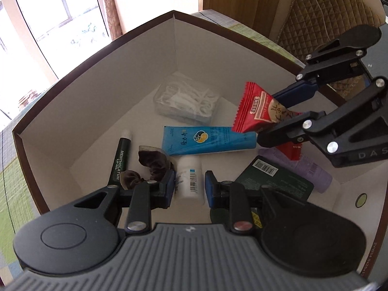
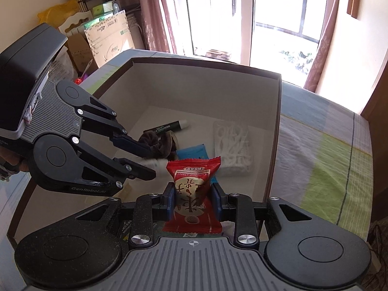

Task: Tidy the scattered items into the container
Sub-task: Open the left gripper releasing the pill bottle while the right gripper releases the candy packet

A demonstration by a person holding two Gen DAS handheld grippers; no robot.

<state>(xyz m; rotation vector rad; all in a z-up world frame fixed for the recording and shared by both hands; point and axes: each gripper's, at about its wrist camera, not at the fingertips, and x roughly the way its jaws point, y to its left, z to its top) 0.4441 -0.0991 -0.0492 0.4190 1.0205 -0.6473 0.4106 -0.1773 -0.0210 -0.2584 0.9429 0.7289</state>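
Bright window [image 2: 278, 12] and curtains behind, checked cloth [image 2: 327, 157] on the surface, cardboard cartons [image 2: 109, 41] stacked at 10 o'clock in right wrist view.

Open box [image 1: 97, 92], brown rim, white inside, sitting on the cloth; both grippers over it.

Right gripper [image 2: 194, 200]: jaws narrow, clamped on red snack packet [image 2: 192, 189] by its lower half, top edge sticking up past the pads. Packet in the air above the box floor, not touching other items. In left wrist view, same packet [image 1: 257, 109] at 2 o'clock, above the blue tube.

Left gripper [image 1: 189, 189]: jaws part open, gripping nothing. White bottle [image 1: 189, 169] lying on the floor between the blue pads; contact with pads cannot tell.

Already in the box, left wrist view:
- clear pack of floss picks [image 1: 186, 99] toward far corner, 12 o'clock
- blue tube [image 1: 206, 139] centre, lying flat
- green lip gel stick [image 1: 120, 160] at 9 o'clock, near left wall
- dark brown scrunchie [image 1: 150, 163] between lip gel and white bottle
- dark green flat pack [image 1: 274, 179] with barcode at 4 o'clock
- lilac bottle [image 1: 312, 172] just beyond it, partly under right gripper

Nothing of the task's items visible outside the box.
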